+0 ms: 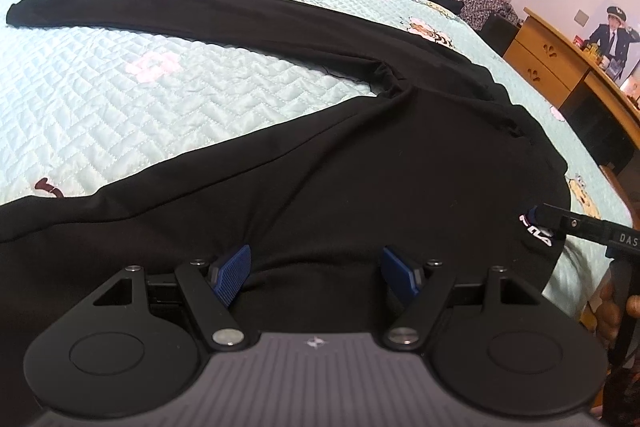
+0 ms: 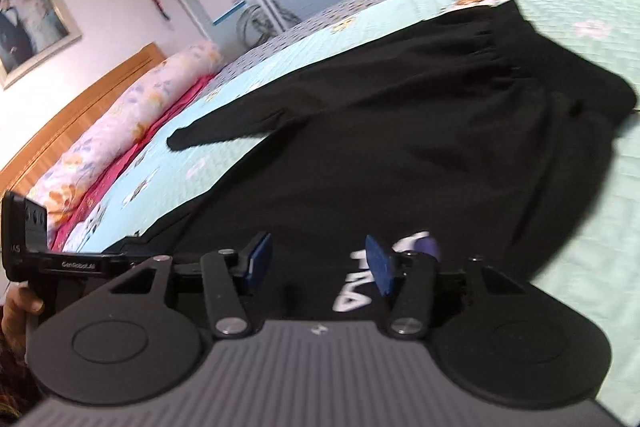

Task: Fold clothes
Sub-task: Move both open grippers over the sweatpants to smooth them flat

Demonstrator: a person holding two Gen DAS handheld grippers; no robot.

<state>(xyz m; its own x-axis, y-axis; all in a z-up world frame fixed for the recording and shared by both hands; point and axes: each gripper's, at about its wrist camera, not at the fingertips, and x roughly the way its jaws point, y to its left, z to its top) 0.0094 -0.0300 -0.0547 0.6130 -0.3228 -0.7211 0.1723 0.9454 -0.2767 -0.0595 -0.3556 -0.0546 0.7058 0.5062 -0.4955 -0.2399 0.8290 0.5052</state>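
Black trousers point(image 1: 360, 155) lie spread on the quilted bed point(image 1: 160, 99), legs apart. Left hand-held gripper point(image 1: 316, 273) and right hand-held gripper point(image 2: 318, 265) both hover over the cloth, jaws wide, gripping nothing.

Ahead of and under both sets of jaws lies matt black cloth, the trousers point(image 1: 400, 155), soft and faintly creased. Beyond them the bedspread point(image 1: 160, 99) is quilted fabric with a satin sheen. The left gripper point(image 1: 316, 271) has ribbed blue pads point(image 1: 232, 273), matt black plastic arms and shiny metal pivots.
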